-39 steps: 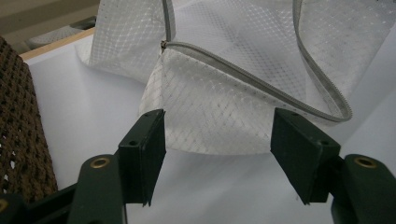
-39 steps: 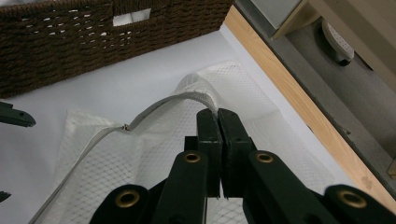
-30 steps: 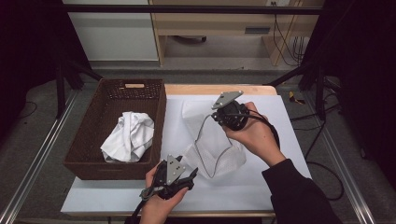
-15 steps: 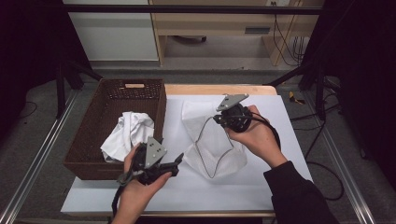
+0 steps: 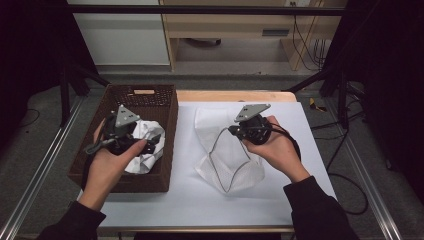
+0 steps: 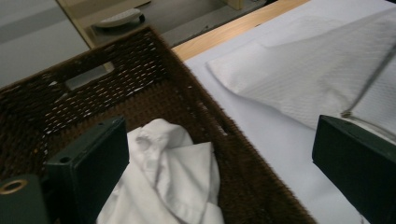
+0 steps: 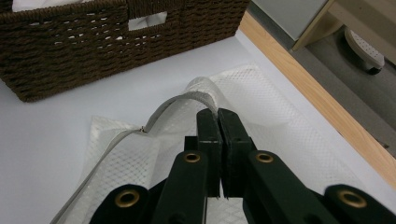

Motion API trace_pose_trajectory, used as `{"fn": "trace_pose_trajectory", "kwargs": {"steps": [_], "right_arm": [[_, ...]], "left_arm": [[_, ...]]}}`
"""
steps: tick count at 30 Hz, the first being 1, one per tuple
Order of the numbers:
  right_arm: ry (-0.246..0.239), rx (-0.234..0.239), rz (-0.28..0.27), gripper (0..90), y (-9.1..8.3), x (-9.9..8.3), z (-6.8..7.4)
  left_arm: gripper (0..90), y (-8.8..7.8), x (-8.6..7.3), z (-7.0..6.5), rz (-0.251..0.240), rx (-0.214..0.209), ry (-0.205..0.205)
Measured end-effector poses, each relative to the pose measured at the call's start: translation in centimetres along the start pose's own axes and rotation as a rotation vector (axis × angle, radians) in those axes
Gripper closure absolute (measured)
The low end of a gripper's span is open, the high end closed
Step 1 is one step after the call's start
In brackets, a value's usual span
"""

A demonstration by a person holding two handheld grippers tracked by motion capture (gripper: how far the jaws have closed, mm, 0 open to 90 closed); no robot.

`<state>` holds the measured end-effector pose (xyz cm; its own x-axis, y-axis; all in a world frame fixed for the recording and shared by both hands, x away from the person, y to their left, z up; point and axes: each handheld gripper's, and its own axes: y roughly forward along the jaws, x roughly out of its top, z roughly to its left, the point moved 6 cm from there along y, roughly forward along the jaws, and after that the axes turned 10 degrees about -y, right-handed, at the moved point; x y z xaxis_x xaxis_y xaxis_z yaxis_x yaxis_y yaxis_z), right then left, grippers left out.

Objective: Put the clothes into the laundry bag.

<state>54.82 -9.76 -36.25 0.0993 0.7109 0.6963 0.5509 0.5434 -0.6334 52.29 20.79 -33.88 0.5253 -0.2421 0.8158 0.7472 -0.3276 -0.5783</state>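
White-covered bench (image 5: 165,205), dim room beyond. Brown wicker basket (image 5: 160,102) sits at the bench's left edge, a crumpled white cloth (image 5: 147,150) inside it. Left gripper (image 5: 125,137) hangs over the basket above the cloth; its jaws have just been opening and stand wide, nothing between them, the cloth (image 6: 177,182) lying below. White mesh laundry bag (image 5: 220,167) lies flat mid-bench, just right of the basket, grey zipper edge curving along it. Right gripper (image 5: 232,130) sits over the bag's far half, jaws pinched tight on the bag's zipper rim (image 7: 196,97), lifting it slightly.
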Motion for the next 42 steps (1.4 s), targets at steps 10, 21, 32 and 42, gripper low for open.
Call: {"fn": "trace_pose_trajectory", "kwargs": {"steps": [10, 21, 32, 42], "right_arm": [[0.014, 0.014, -0.005, 88.8, -0.2, -1.0, -0.1], [0.013, 0.040, -0.020, 88.7, 0.1, -1.2, 0.5], [0.024, 0.054, -0.027, 88.6, 0.4, -2.0, 0.9], [0.027, 0.056, -0.020, 88.6, 0.3, -2.3, 0.7]], "left_arm": [[5.5, 1.6, -0.9, 3.2, 0.043, 0.045, -0.042], [5.8, 4.9, -3.1, 6.2, 0.206, 0.069, -0.042], [5.8, 10.0, -4.7, 9.6, 0.285, -0.007, -0.135], [5.4, 12.1, -6.6, 10.6, 0.369, -0.028, -0.186]]}}
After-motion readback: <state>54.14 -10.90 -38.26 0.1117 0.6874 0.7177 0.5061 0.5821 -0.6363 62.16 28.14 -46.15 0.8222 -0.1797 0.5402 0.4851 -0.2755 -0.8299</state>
